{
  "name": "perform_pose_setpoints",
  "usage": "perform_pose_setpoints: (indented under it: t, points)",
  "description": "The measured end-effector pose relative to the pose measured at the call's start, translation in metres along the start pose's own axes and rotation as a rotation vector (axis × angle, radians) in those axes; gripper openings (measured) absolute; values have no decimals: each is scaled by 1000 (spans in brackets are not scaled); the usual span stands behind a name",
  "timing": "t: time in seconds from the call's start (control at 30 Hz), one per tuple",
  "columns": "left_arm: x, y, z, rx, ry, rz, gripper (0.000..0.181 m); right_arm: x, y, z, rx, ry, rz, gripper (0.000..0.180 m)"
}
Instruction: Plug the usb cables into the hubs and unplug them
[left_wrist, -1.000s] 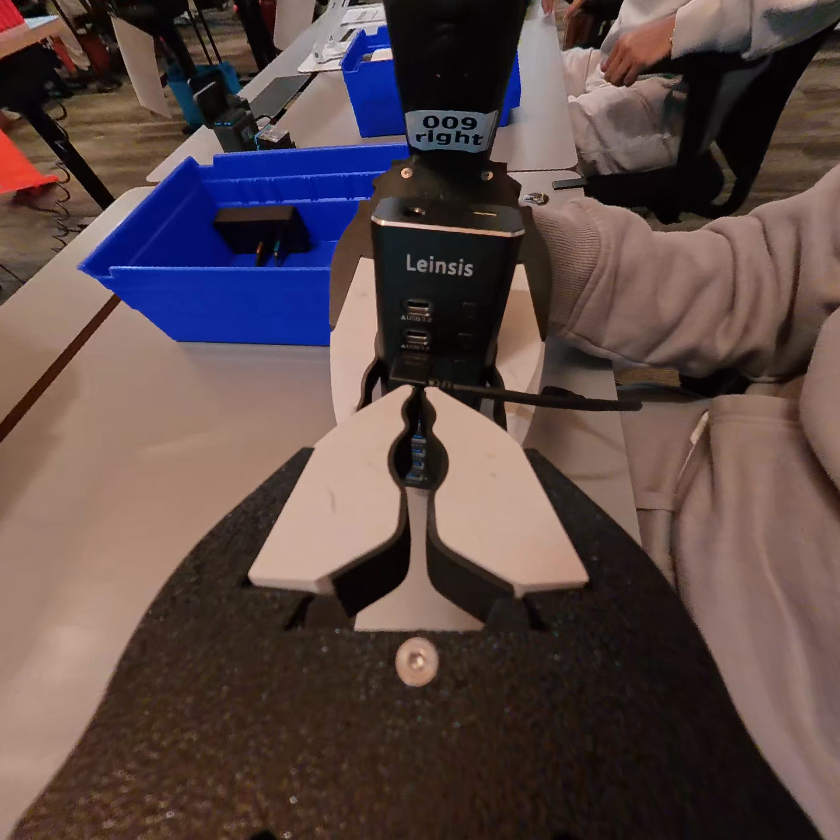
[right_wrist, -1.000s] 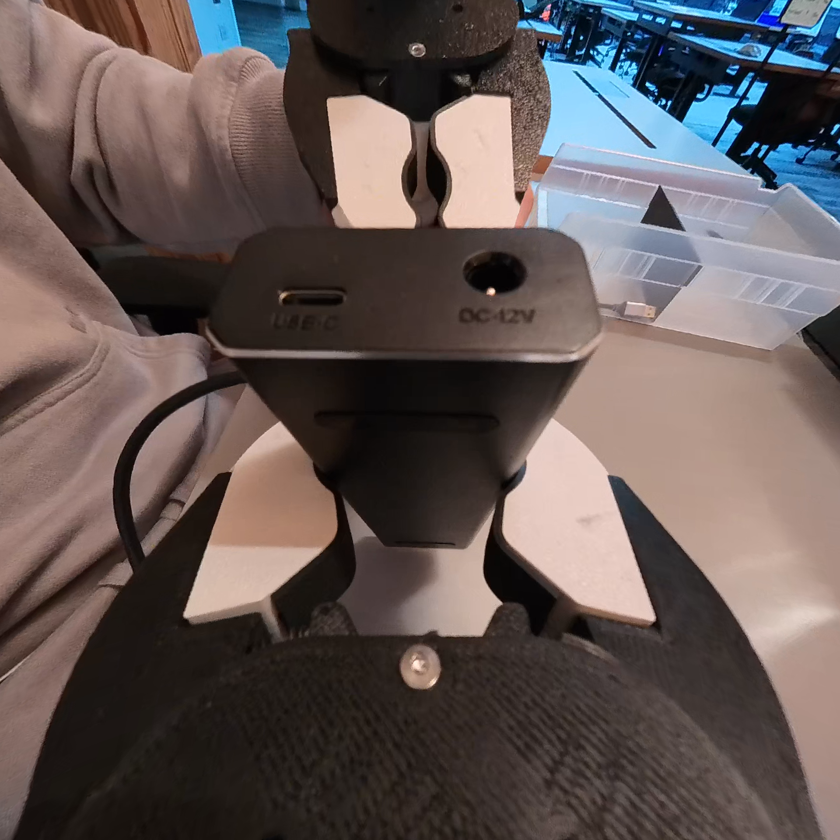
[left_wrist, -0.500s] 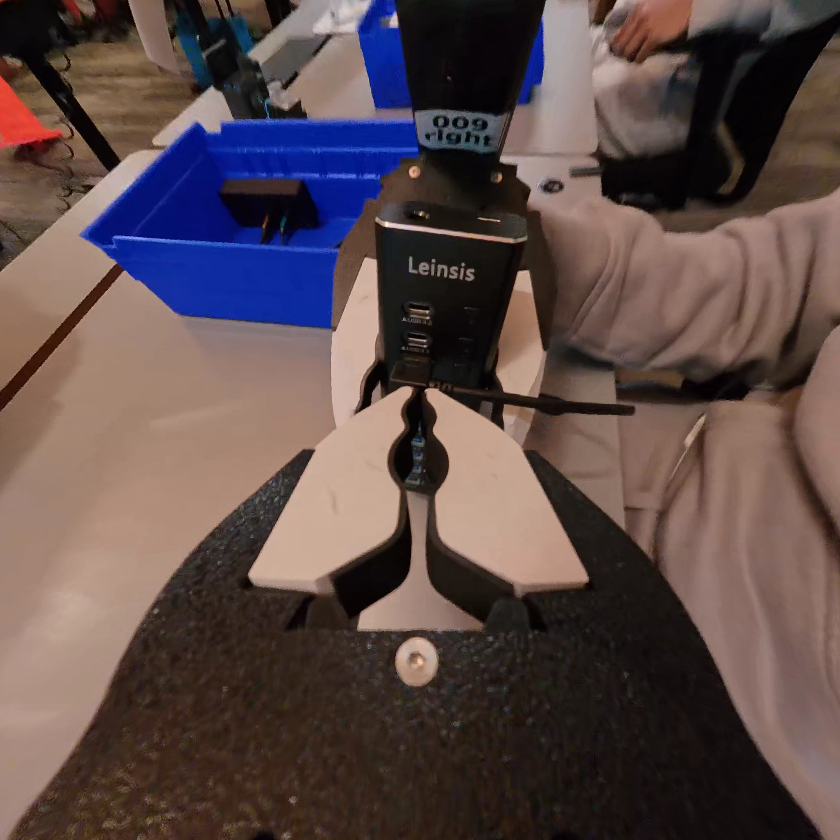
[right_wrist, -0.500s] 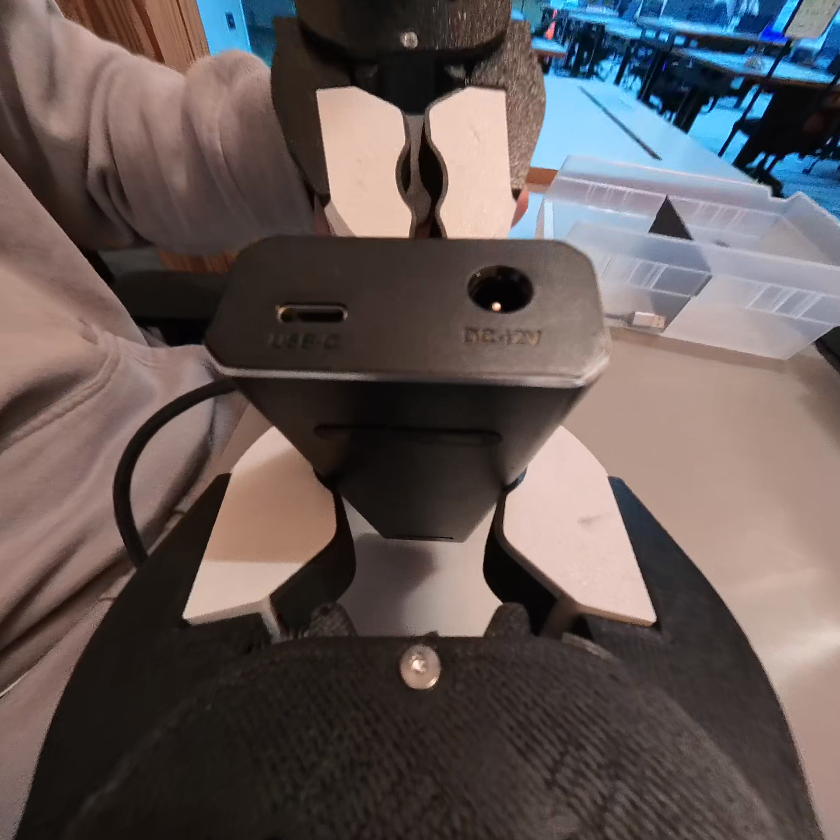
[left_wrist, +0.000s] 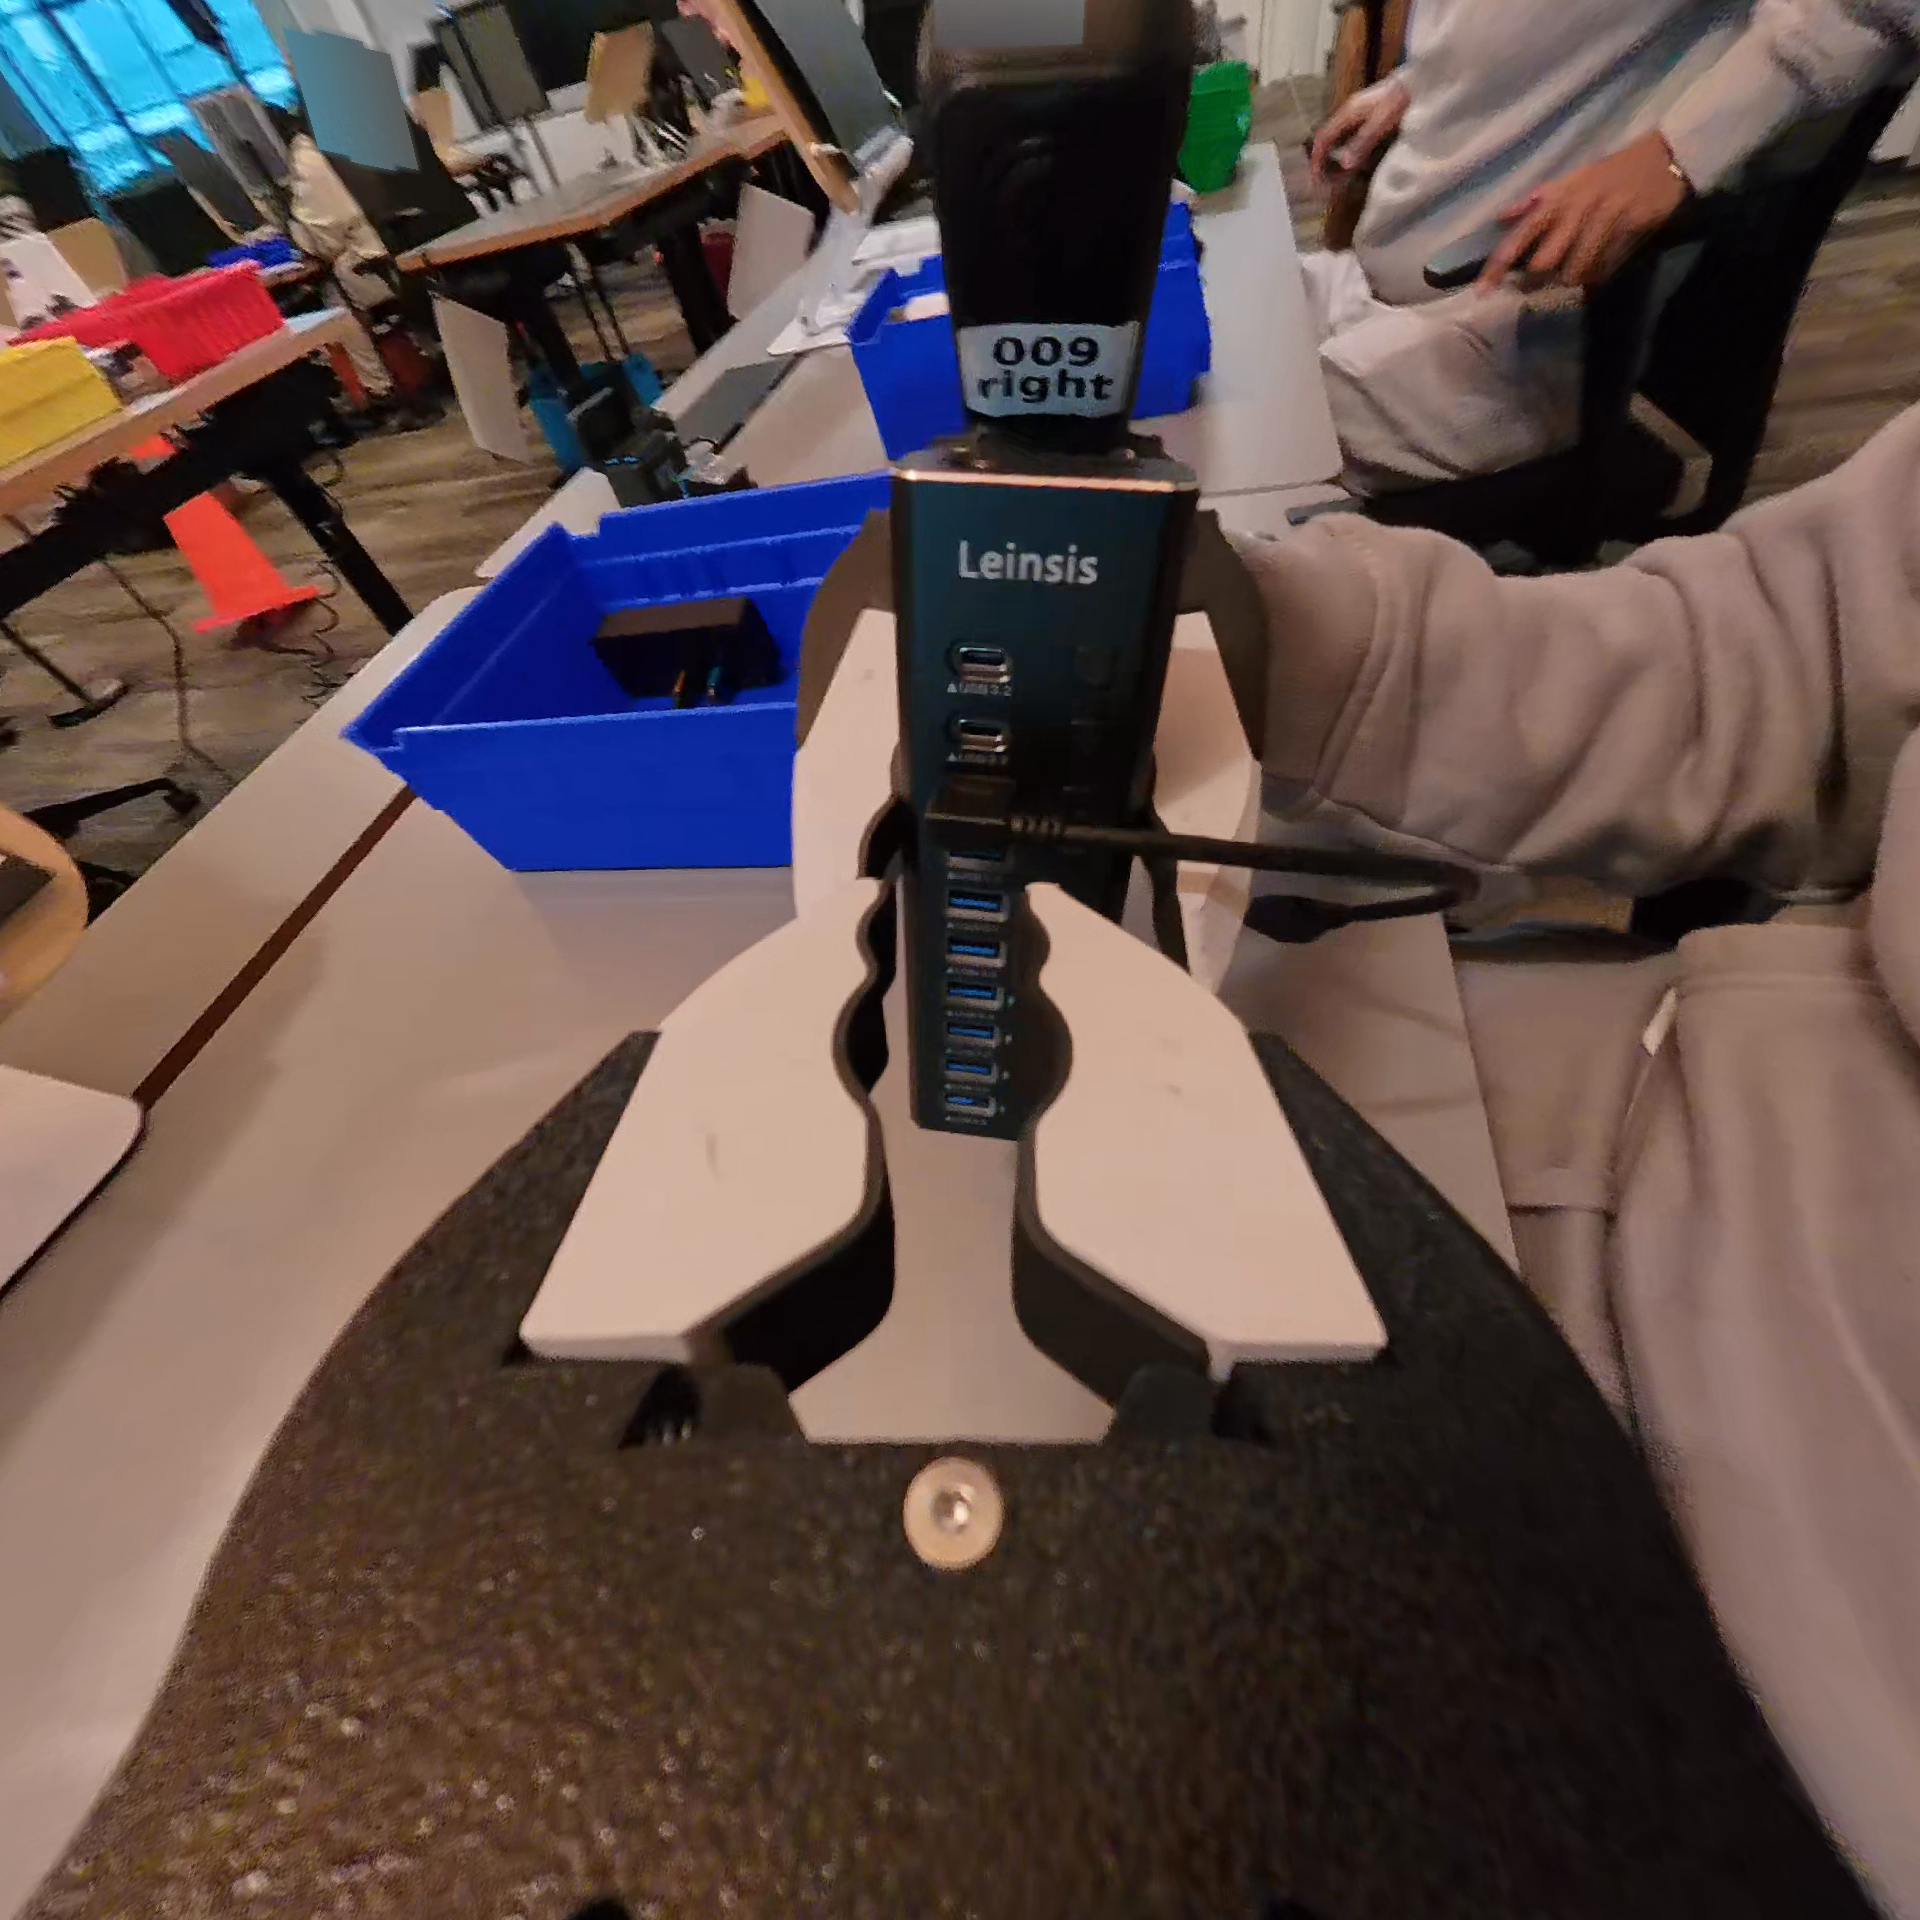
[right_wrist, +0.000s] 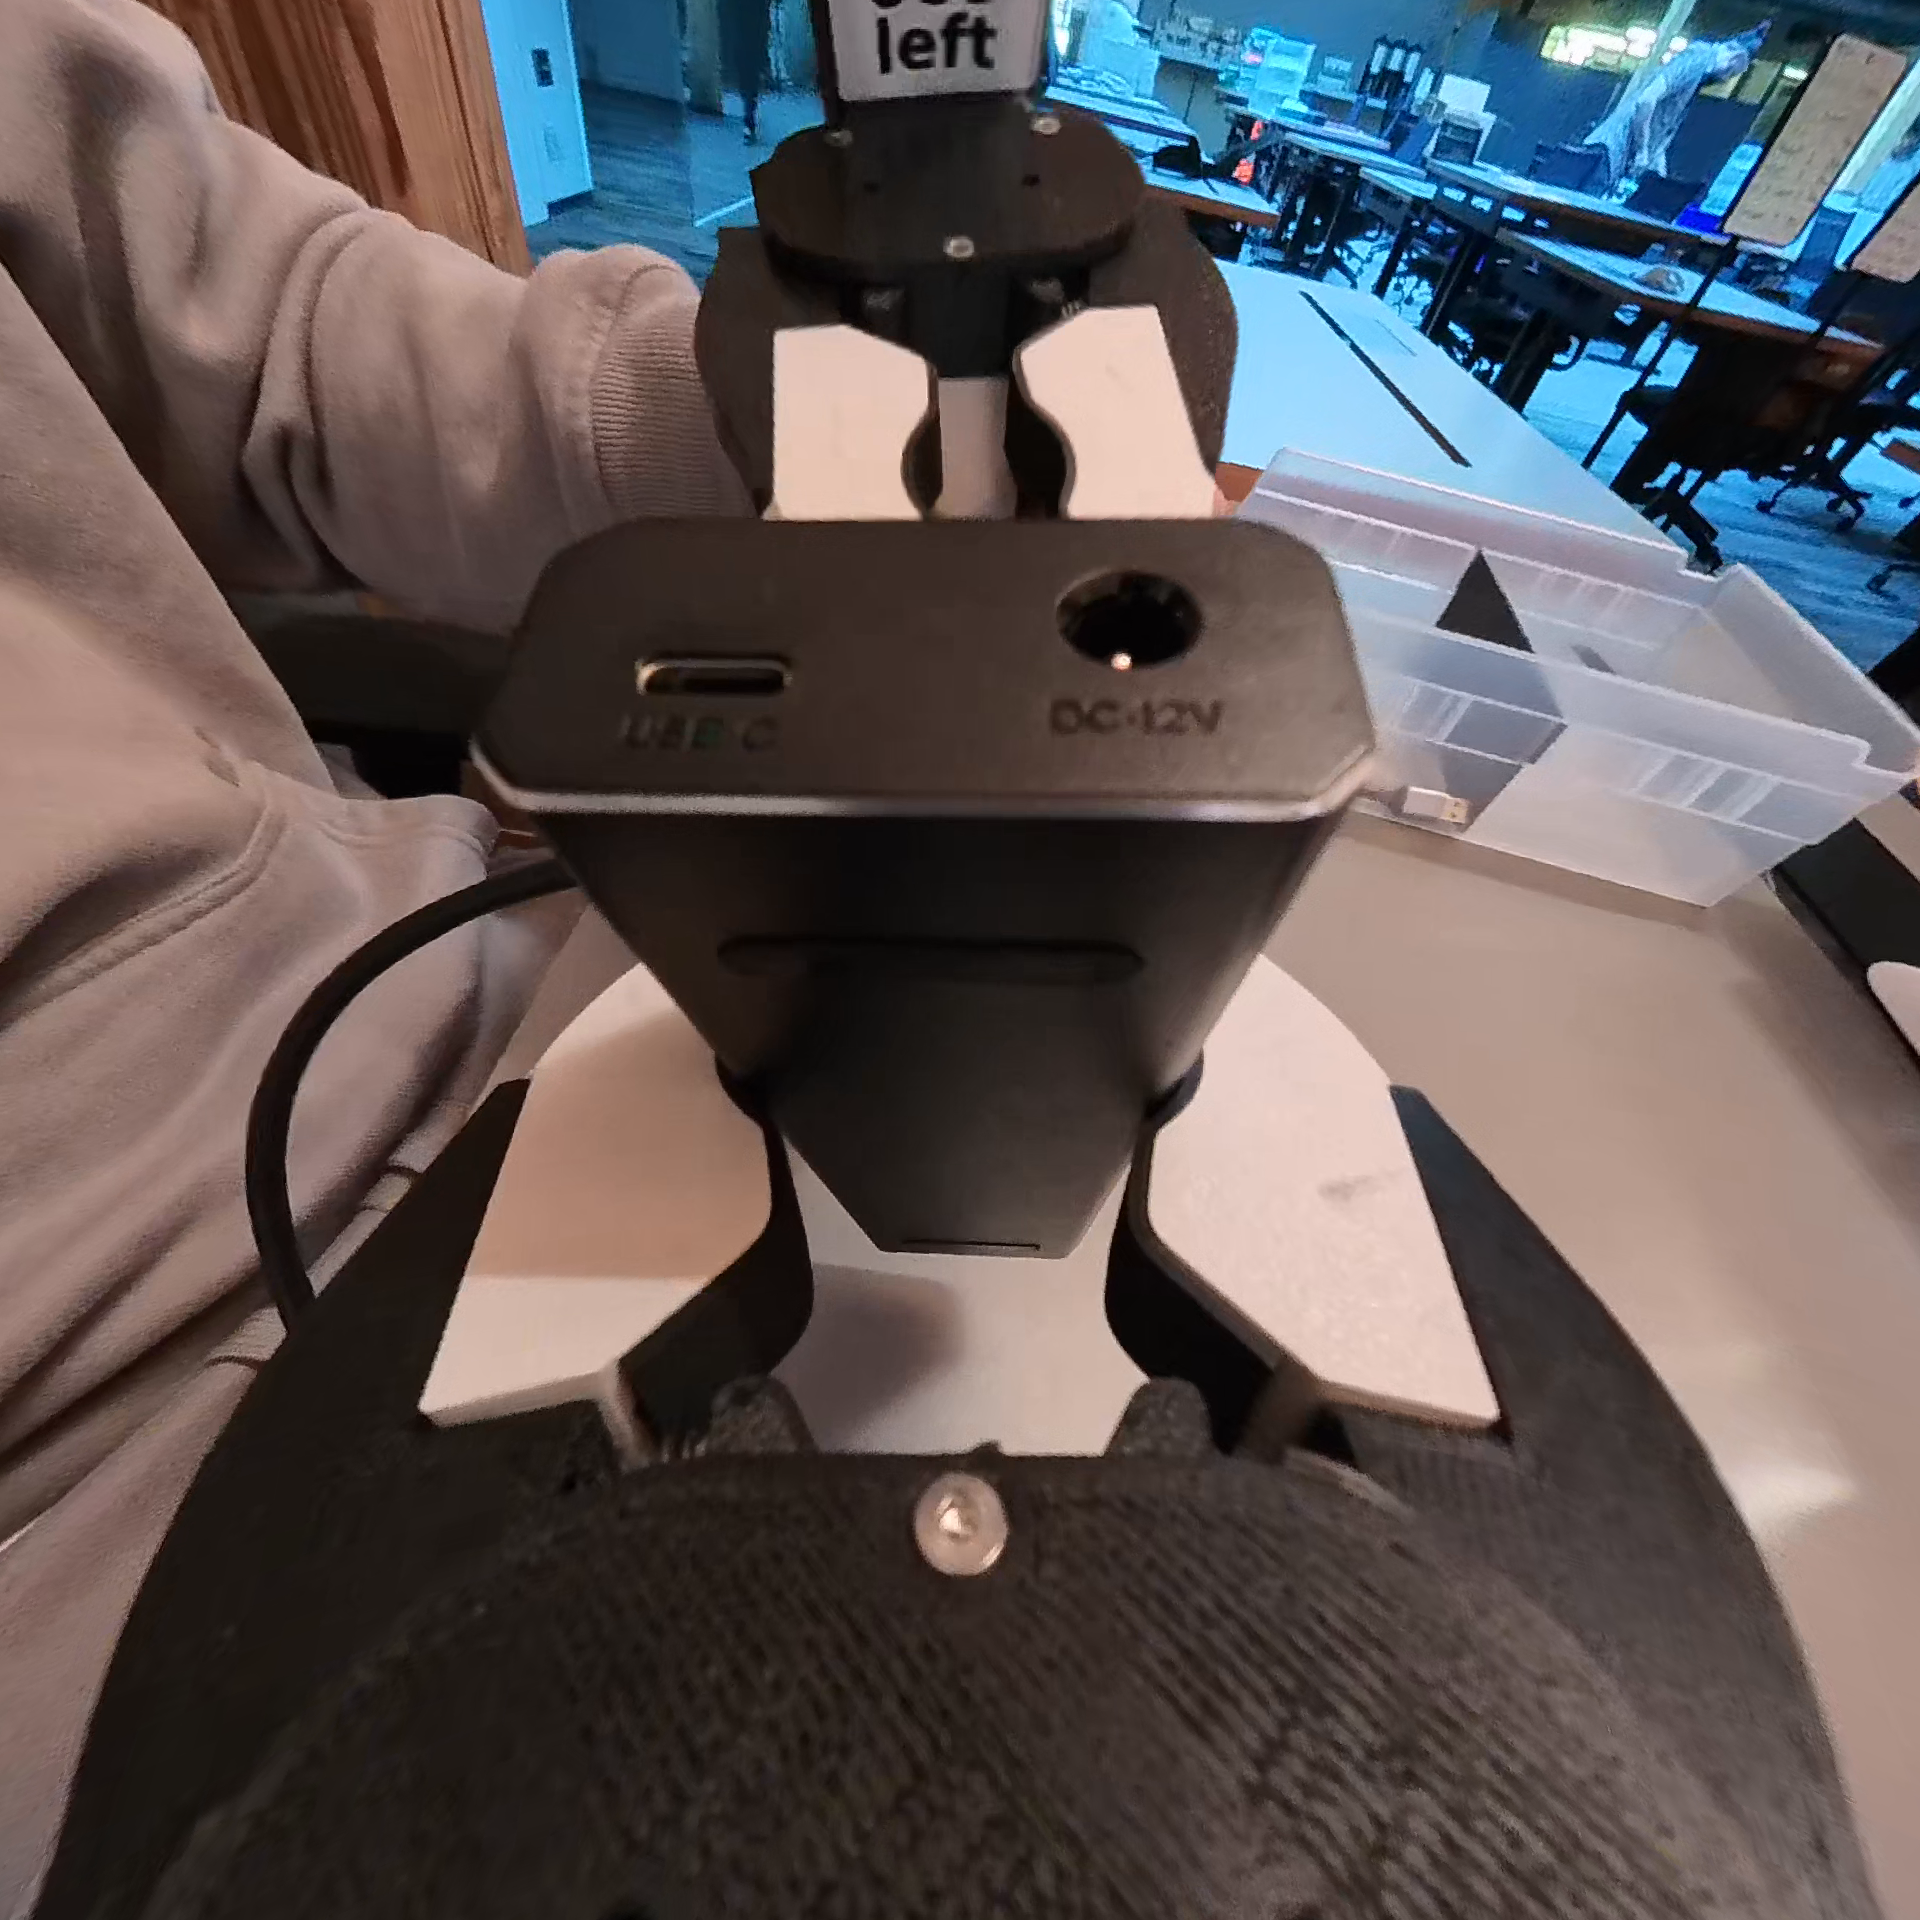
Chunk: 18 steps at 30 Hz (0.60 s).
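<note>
A black multi-port USB hub (left_wrist: 1023, 623) stands upright in the air. My right gripper (right_wrist: 961, 1101) is shut on its lower body. The hub's end face with two sockets (right_wrist: 925, 665) faces the right wrist camera. A black USB plug (left_wrist: 971, 805) sits in a port midway down the hub, and its cable (left_wrist: 1299, 857) loops off right; the cable also shows in the right wrist view (right_wrist: 301, 1049). My left gripper (left_wrist: 961, 904) is open and empty, with its fingers on either side of the hub's row of blue ports, just below the plug. It shows beyond the hub in the right wrist view (right_wrist: 971, 447).
A blue bin (left_wrist: 582, 769) holding a black device (left_wrist: 686, 649) stands on the table (left_wrist: 364, 1039) behind the hub, with a second blue bin (left_wrist: 883, 343) farther back. A clear plastic bin (right_wrist: 1621, 769) stands to the right. The grey sleeves (left_wrist: 1558, 707) of the person holding the grippers are close by.
My left gripper has opened from shut and let go of the plug, which stays in the hub. More of the hub's blue ports show between its fingers. The right gripper keeps its hold.
</note>
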<state>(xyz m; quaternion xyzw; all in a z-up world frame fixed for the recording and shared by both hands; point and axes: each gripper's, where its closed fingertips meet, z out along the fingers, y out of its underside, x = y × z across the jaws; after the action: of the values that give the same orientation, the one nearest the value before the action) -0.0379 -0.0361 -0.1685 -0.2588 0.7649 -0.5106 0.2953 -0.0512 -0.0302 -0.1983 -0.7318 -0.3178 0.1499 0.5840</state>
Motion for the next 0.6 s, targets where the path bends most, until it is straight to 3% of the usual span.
perform_pose_setpoints:
  t: [0.27, 0.4, 0.6]
  points:
    - [16, -2, 5, 18, 82, -1, 15, -16, -1, 5, -14, -84, -12, 72]
    - [23, 6, 5, -59, 116, 22, 15, -21, 6, 9, -37, -109, -31, 72]
    - [20, 10, 12, -108, 71, 55, 16, -19, 1, 10, 10, -117, 8, 72]
